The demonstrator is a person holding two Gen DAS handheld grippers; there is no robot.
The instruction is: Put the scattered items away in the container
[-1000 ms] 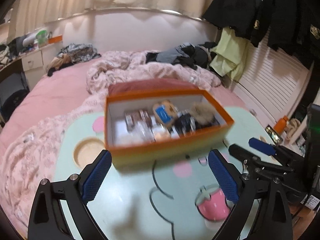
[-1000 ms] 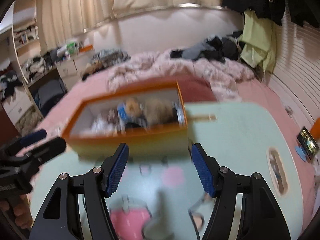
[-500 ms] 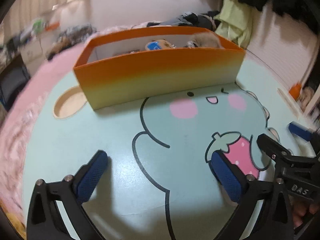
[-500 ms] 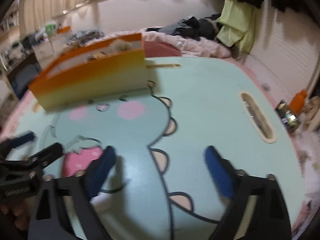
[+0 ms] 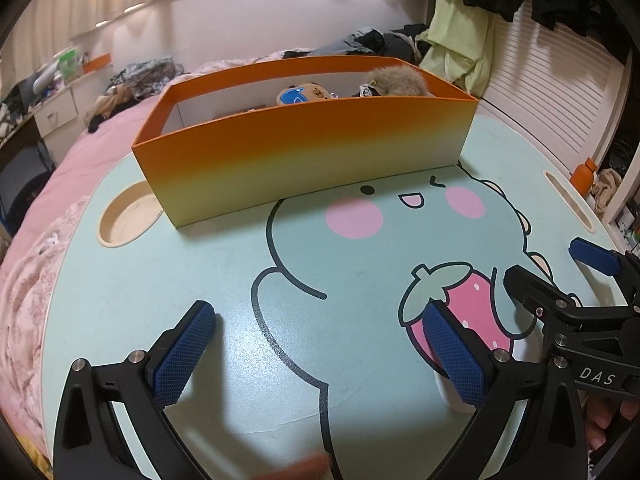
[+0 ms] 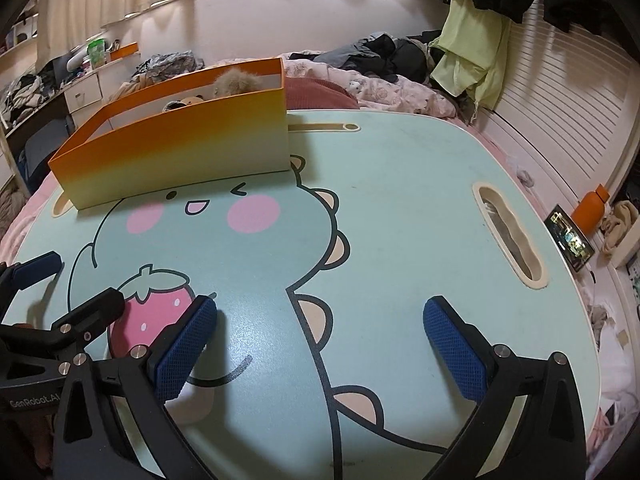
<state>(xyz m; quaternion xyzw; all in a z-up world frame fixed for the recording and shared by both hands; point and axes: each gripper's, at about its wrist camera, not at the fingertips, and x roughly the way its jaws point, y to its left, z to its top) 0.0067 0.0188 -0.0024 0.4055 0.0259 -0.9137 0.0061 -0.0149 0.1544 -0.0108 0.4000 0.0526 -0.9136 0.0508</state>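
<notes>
Your left gripper [image 5: 320, 344] and right gripper [image 6: 320, 344] rest wide open and empty; the items already sit inside the orange box [image 5: 312, 148], so nothing needs holding.

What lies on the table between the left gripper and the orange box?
Nothing loose. In the left wrist view, only the bare printed tabletop separates the open left gripper from the orange box; the right wrist view shows the same.
</notes>
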